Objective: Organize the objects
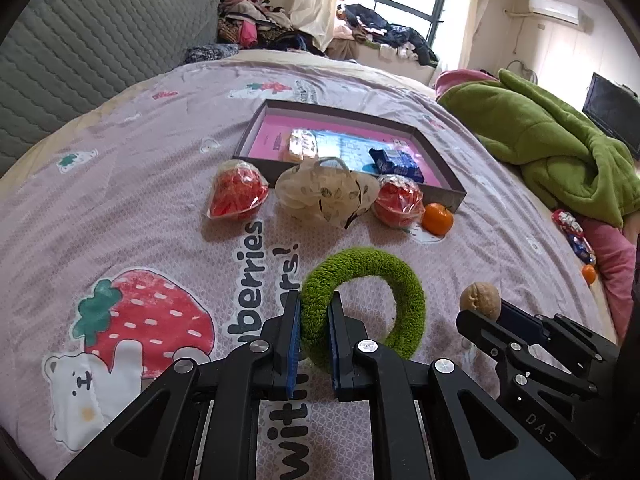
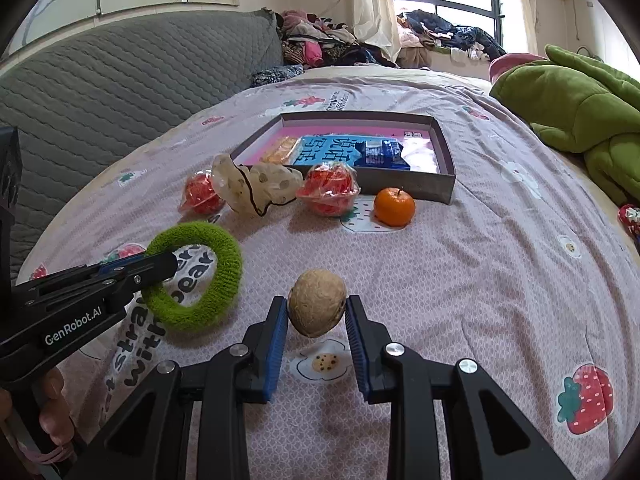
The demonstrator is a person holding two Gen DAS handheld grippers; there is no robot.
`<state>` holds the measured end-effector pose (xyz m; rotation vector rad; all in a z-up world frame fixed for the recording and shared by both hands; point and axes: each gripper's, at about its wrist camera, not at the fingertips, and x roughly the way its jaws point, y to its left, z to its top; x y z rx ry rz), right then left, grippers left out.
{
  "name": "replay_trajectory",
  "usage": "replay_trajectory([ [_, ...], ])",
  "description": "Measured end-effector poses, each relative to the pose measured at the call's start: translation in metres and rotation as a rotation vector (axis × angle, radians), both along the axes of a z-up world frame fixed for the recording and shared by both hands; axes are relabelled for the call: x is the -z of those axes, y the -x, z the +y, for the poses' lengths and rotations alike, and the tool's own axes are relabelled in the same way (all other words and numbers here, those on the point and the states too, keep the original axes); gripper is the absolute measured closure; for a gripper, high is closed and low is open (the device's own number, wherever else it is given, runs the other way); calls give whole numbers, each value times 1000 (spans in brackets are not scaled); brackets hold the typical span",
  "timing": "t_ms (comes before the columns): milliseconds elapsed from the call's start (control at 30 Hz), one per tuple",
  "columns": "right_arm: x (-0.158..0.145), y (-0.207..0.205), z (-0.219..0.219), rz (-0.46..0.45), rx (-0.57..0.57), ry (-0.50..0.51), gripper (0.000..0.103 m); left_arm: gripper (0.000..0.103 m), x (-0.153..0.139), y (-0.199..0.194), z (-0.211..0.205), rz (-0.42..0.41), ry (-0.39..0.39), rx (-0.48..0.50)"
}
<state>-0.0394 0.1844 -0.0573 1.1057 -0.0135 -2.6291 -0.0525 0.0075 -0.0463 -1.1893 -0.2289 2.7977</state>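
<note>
My left gripper (image 1: pixel 315 308) is shut on the rim of a fuzzy green ring (image 1: pixel 400 280), held just above the bedspread; the ring also shows in the right wrist view (image 2: pixel 224 280). My right gripper (image 2: pixel 317 308) is shut on a tan walnut (image 2: pixel 317 307), lifted off the bed; the walnut shows in the left wrist view (image 1: pixel 480 300). Ahead lies a shallow grey box with a pink floor (image 2: pixel 416 182) holding snack packets and a blue packet (image 2: pixel 382 154). In front of it sit two red wrapped items (image 2: pixel 330 190), a cream scrunchie (image 2: pixel 256 186) and a mandarin (image 2: pixel 394 207).
The pink strawberry-print bedspread (image 2: pixel 460 280) covers the bed. A green blanket (image 2: pixel 580 108) is piled at the right. A grey quilted headboard (image 2: pixel 100 88) stands at the left. More wrapped sweets and a mandarin (image 1: pixel 589 273) lie at the far right edge.
</note>
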Motion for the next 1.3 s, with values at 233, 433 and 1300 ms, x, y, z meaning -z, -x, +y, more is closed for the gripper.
replay_trajectory([
  [233,-10,2,-2,28,-17,8,73,91,-11,-4,2,34,-9,4],
  [433,-21,4,-1,51,-20,9,73,91,-17,-4,4,53,-17,5],
  [1300,-82,39,2,198,-53,23,73,91,-60,33,3,126,-49,10],
])
